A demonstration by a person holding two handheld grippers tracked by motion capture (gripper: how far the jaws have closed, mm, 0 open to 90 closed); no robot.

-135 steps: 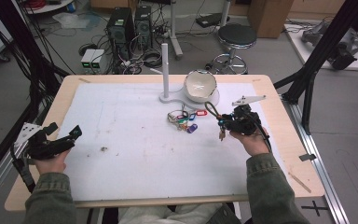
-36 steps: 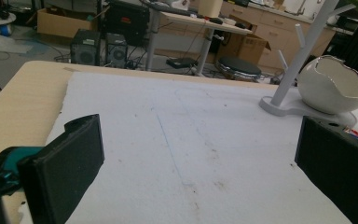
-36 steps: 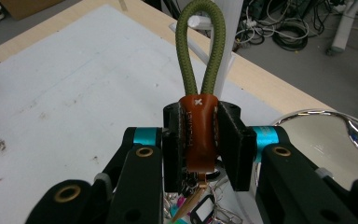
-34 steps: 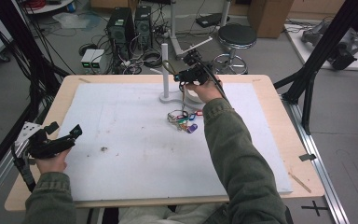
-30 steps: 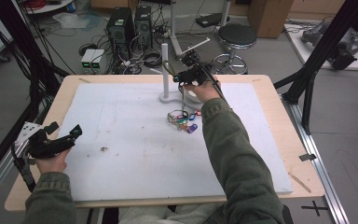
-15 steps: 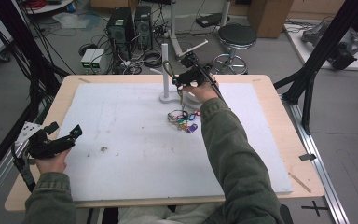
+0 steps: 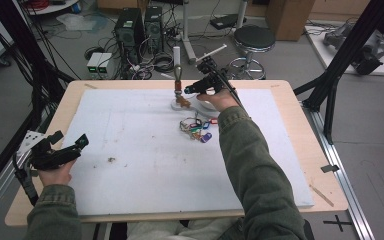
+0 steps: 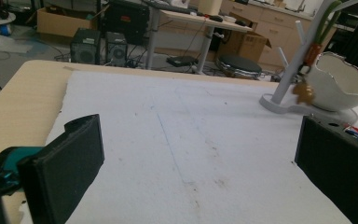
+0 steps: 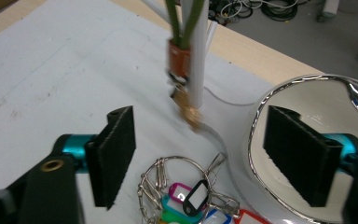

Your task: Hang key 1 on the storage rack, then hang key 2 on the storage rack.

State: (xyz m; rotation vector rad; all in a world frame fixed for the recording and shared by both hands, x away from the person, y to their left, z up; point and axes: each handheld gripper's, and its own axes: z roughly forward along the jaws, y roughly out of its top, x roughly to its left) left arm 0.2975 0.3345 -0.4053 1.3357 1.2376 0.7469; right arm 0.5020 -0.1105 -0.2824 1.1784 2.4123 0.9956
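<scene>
The left gripper (image 7: 60,152) rests open at the table's (image 7: 300,125) left edge. A keychain (image 9: 182,88) on a green strap hangs on the white peg stand (image 7: 178,75). Just right, the right gripper (image 9: 209,158) stands apart, jaws just opened and empty, above key tags (image 7: 196,129) and a white bowl (image 9: 303,93).

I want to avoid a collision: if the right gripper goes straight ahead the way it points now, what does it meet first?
Probably the hanging keychain on the white stand; the right gripper has just been opening, nothing between its jaws.
</scene>
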